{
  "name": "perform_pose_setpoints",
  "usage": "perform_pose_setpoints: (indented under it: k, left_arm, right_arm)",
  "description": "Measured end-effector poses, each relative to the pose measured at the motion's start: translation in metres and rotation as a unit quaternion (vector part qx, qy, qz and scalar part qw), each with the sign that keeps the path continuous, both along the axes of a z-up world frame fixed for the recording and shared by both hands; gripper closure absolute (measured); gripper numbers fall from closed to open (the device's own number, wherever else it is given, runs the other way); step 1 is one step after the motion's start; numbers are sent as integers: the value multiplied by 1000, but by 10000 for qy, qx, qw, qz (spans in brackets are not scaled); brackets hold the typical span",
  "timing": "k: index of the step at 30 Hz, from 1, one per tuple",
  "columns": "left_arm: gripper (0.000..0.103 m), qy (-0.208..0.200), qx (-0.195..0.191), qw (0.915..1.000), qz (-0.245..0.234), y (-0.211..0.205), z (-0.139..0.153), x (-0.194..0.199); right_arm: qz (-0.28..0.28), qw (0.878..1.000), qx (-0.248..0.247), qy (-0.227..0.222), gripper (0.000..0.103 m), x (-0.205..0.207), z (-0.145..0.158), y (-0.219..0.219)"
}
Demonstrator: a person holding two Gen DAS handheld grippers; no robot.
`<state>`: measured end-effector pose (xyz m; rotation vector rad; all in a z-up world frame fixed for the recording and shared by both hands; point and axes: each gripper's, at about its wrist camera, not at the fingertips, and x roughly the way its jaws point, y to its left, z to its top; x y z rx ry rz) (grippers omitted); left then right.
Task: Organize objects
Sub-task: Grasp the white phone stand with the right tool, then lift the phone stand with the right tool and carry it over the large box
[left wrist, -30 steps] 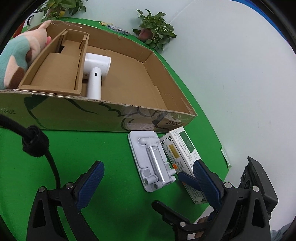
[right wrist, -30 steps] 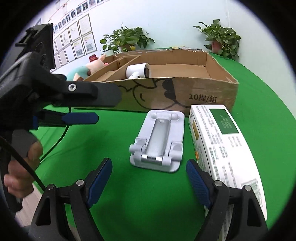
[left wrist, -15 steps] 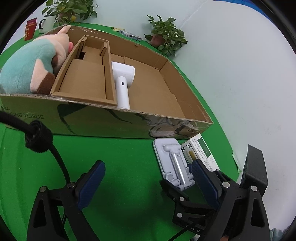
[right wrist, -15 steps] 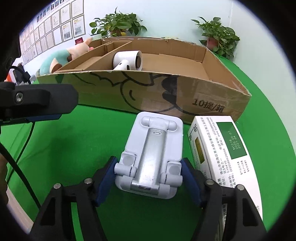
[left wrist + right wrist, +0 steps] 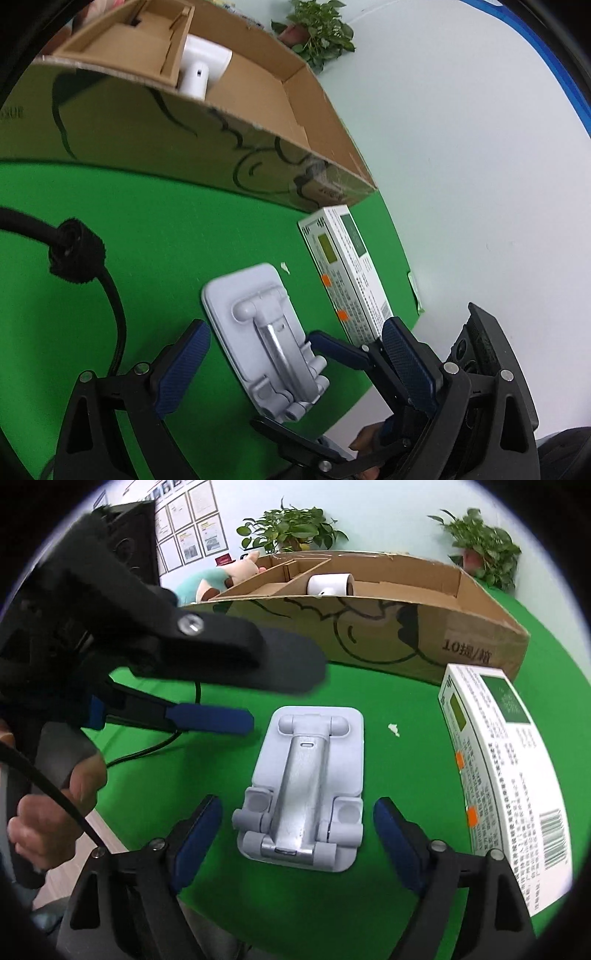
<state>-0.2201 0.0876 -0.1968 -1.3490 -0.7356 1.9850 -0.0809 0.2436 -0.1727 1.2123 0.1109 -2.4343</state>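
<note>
A white folding phone stand (image 5: pixel 267 339) lies flat on the green cloth, also in the right wrist view (image 5: pixel 306 794). A white medicine box (image 5: pixel 345 269) lies to its right (image 5: pixel 506 771). My left gripper (image 5: pixel 295 365) is open, its fingers either side of the stand's near end. My right gripper (image 5: pixel 297 830) is open too, its pads flanking the stand without touching it. The right gripper's fingers (image 5: pixel 340 349) show beside the stand in the left view. A cardboard box (image 5: pixel 369 635) behind holds a white hair dryer (image 5: pixel 330 584).
A plush pig (image 5: pixel 218 579) lies at the box's far left. Potted plants (image 5: pixel 291 528) stand against the back wall. A black cable (image 5: pixel 110 295) crosses the cloth at left. The table's right edge (image 5: pixel 410 280) runs just past the medicine box.
The right gripper was closed around the stand's near end half a second ago; its jaws now stand wide apart. The stand sits further from the box and the medicine box. The left gripper has moved over the stand.
</note>
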Motion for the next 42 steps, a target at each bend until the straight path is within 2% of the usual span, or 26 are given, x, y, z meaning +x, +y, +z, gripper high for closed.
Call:
perform_pose_setpoints:
  k: [7, 10, 12, 18, 22, 24, 27, 28, 30, 32, 35, 42]
  left_arm:
    - [15, -146, 83, 9999, 12, 6, -6, 11]
    - [20, -154, 93, 9998, 44, 4, -7, 13]
    - [23, -168, 105, 9998, 63, 2, -7, 11]
    - [28, -215, 137, 9995, 184, -2, -7, 11]
    - [34, -215, 95, 9996, 184, -2, -7, 11]
    - [43, -259, 111, 9995, 171, -3, -8, 12]
    - [49, -303, 122, 9993, 168, -2, -9, 11]
    - [52, -284, 79, 9994, 168, -2, -9, 12]
    - [63, -272, -22, 9995, 178, -3, -10, 12]
    - [69, -279, -56, 9994, 206, -5, -10, 13]
    - [70, -247, -66, 9994, 225, -7, -7, 14]
    - [74, 226, -75, 9995, 217, -11, 28, 21]
  right_arm:
    - [-31, 9989, 374, 294, 20, -2, -1, -9]
    - [-6, 9988, 424, 239, 25, -2, -3, -10]
    - [35, 9985, 484, 253, 32, 0, -3, -13]
    - [-106, 9983, 561, 80, 34, -6, 1, -17]
    - [-233, 9994, 232, -106, 34, -12, 4, -11]
    - [-318, 9986, -275, -327, 34, -17, 6, -1]
    - [-358, 9950, -759, -548, 34, -21, 7, 6]
    - [-351, 9949, -770, -551, 34, -21, 8, 6]
    - [-334, 9954, -727, -535, 34, -21, 8, 4]
    - [-340, 9952, -737, -544, 34, -21, 8, 3]
    - [-384, 9949, -768, -529, 35, -20, 9, 2]
    - [-316, 9968, -735, -79, 35, -16, 27, -3]
